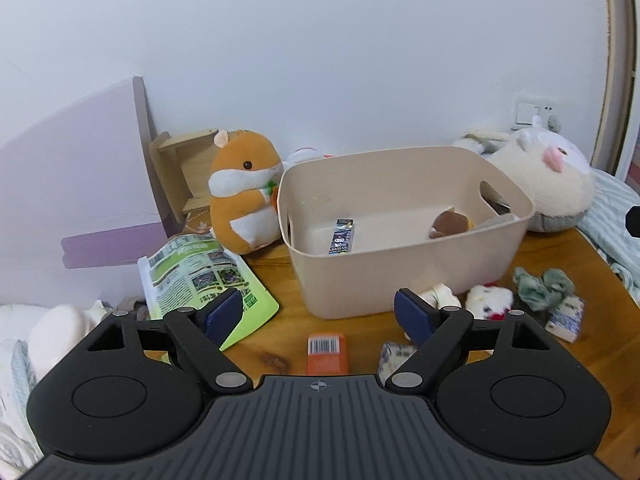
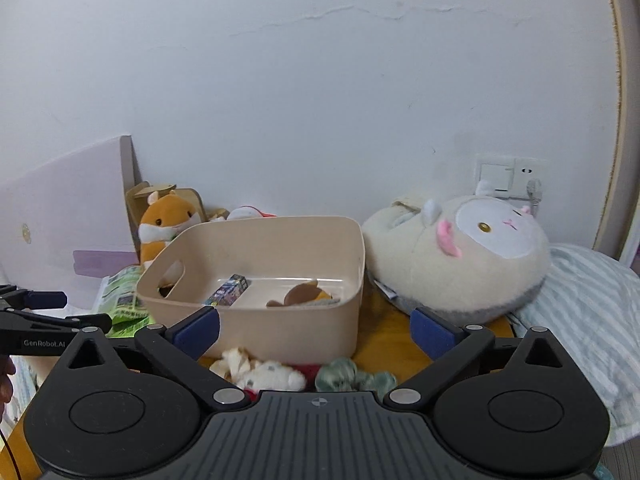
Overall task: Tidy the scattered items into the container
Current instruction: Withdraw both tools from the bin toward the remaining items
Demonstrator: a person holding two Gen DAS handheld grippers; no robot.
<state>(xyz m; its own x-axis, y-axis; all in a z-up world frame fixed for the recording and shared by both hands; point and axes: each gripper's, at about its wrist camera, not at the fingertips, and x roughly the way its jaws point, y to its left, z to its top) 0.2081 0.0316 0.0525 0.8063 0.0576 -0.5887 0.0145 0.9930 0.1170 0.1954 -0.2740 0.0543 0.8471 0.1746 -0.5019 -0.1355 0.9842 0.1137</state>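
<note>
A beige plastic bin [image 1: 404, 280] [image 2: 288, 328] stands on the wooden table [image 1: 280, 276]. Inside it lie a small dark printed box [image 1: 342, 236] [image 2: 229, 291] and a brown plush [image 1: 450, 223] [image 2: 302, 294]. In front of the bin lie an orange barcode box [image 1: 326, 354], a white plush [image 1: 490, 302] [image 2: 268, 376], a grey-green scrunchie [image 1: 542, 282] [image 2: 352, 374] and two blue-and-white packets [image 1: 566, 318]. My left gripper [image 1: 318, 316] hangs open above the orange box, nothing between its pads. My right gripper [image 2: 316, 332] stands open and empty before the bin.
An orange hamster plush [image 1: 244, 192] [image 2: 164, 224] and a green magazine [image 1: 200, 280] sit left of the bin. A big cream plush [image 1: 548, 184] [image 2: 464, 264] lies to its right, beside a striped pillow [image 2: 588, 312]. A white board [image 1: 72, 208] leans on the wall.
</note>
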